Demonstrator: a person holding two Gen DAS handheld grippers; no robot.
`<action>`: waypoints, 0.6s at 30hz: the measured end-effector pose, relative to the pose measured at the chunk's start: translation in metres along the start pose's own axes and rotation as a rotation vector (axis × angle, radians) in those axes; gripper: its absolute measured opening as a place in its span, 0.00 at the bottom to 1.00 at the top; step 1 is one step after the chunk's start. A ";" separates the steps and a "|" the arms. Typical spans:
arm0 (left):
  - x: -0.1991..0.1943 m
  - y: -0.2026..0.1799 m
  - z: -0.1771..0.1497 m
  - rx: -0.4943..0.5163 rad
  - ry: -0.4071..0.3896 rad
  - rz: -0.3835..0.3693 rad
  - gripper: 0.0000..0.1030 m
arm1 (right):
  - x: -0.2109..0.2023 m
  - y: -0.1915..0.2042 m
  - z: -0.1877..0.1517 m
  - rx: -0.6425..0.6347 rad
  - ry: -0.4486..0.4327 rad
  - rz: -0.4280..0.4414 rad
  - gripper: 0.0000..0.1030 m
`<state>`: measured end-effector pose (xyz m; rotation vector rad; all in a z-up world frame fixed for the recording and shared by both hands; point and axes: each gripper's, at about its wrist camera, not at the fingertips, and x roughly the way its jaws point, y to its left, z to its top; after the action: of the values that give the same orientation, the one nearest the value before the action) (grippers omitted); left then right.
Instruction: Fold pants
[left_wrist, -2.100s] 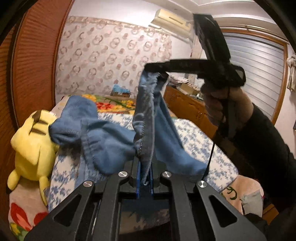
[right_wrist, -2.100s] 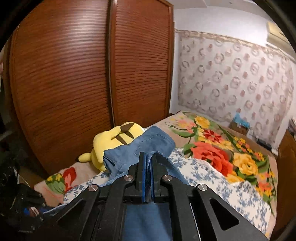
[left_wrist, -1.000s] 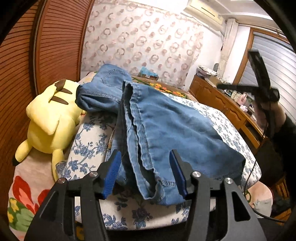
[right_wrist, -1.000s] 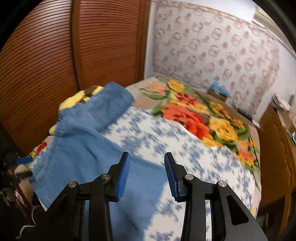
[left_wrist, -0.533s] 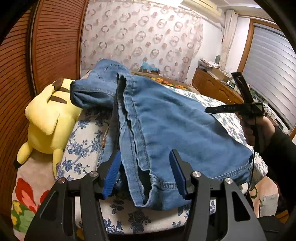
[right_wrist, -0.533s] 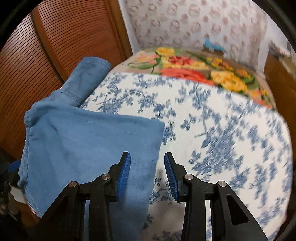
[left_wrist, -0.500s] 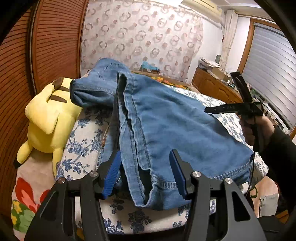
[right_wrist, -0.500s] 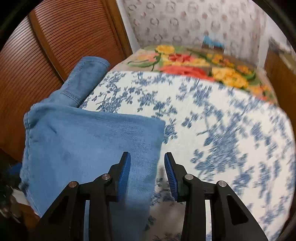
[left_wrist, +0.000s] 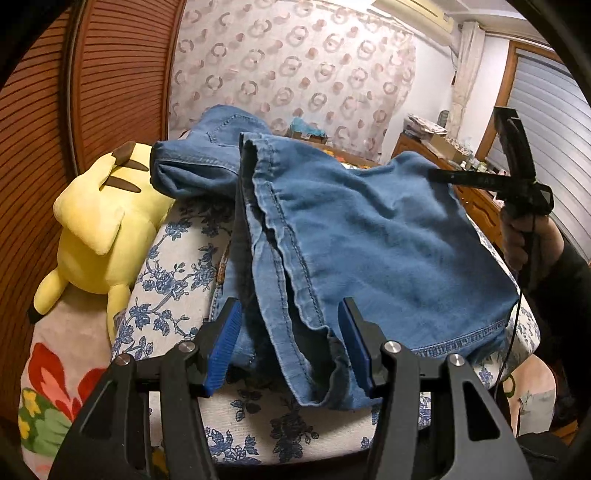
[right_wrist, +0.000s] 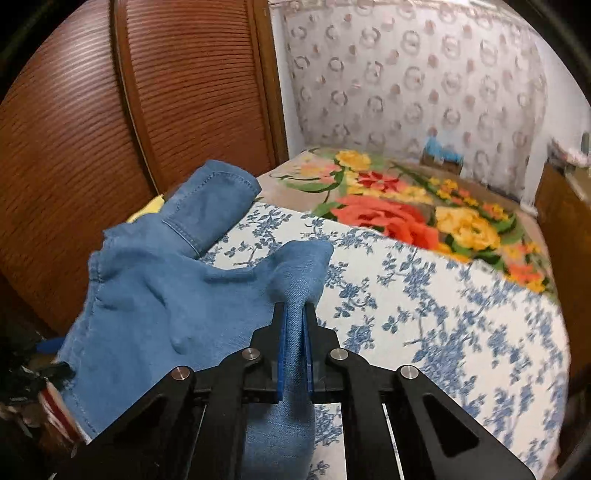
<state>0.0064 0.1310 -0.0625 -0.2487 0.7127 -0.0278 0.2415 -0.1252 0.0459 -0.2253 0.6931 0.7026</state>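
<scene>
Blue jeans (left_wrist: 369, 236) lie folded on the bed's blue-flowered sheet (left_wrist: 177, 258), the hems hanging over the near edge. My left gripper (left_wrist: 288, 347) is open, its jaws either side of the near hem edge, holding nothing. My right gripper (right_wrist: 294, 332) is shut on the far folded corner of the jeans (right_wrist: 166, 302) and lifts it a little off the sheet. In the left wrist view the right gripper (left_wrist: 434, 173) shows at the far right corner of the jeans.
A yellow plush toy (left_wrist: 99, 218) lies at the bed's left side against the wooden wardrobe doors (right_wrist: 129, 110). A flowered blanket (right_wrist: 406, 210) covers the far part of the bed. A wooden dresser (left_wrist: 472, 199) stands to the right.
My right gripper, open over the jeans half a second ago, has shut on their far corner and raised it. My left gripper let go of the jeans earlier and stays open.
</scene>
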 end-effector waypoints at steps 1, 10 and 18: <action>0.000 0.000 0.000 0.002 -0.002 -0.001 0.54 | 0.002 0.000 -0.003 -0.003 0.011 -0.010 0.07; -0.004 -0.006 0.002 0.019 -0.012 0.003 0.54 | 0.012 -0.002 -0.036 0.017 0.137 -0.016 0.29; -0.003 -0.010 0.003 0.029 -0.012 0.012 0.54 | -0.021 -0.007 -0.090 0.124 0.190 0.007 0.50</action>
<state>0.0070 0.1224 -0.0557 -0.2165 0.7013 -0.0256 0.1887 -0.1790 -0.0088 -0.1769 0.9163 0.6472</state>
